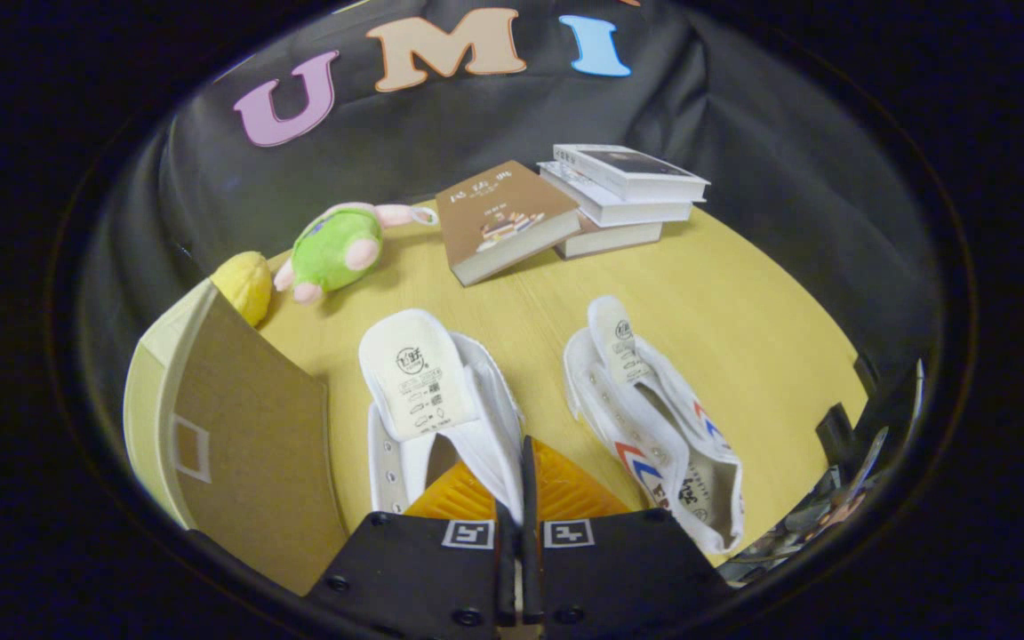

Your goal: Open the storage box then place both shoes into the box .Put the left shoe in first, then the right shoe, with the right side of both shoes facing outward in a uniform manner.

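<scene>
Two white canvas shoes lie on the yellow table (743,302), toes toward me. My gripper (525,476) is shut on the side wall of the nearer shoe (428,382), whose tongue stands up; the thin canvas edge runs between both fingers. The second shoe (654,418), with red and blue stripes on its side, lies apart, just ahead and to the right of the fingers. The storage box (241,427) stands to the left of the held shoe, pale yellow, with its brown cardboard flap swung open toward me. The box's inside is hidden behind the flap.
Beyond the shoes a brown book (499,218) leans on a stack of books (628,191). A green plush toy (334,249) and a yellow lumpy object (244,283) lie behind the box. Dark gear (841,444) sits past the table's right edge.
</scene>
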`<act>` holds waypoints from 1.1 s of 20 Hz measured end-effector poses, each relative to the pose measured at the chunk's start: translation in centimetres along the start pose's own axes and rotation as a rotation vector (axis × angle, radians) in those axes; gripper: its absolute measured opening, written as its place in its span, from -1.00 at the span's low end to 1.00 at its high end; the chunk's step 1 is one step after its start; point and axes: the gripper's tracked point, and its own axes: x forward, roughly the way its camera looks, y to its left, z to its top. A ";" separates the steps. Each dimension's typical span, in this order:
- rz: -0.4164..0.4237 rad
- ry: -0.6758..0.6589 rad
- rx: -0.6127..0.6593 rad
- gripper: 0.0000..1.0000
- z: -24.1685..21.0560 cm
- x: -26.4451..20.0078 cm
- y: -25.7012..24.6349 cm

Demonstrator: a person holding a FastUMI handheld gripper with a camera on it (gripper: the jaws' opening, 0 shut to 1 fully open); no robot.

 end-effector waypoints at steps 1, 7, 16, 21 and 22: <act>-0.001 -0.023 -0.011 -0.87 1.1 -0.8 0.2; 0.042 -0.123 -0.056 -0.87 7.3 -6.6 3.7; 0.267 -0.151 0.060 -0.88 9.8 -15.2 16.2; 0.302 -0.045 0.029 -0.88 4.7 -12.6 22.6; 0.284 -0.019 0.018 -0.88 3.5 -11.7 23.1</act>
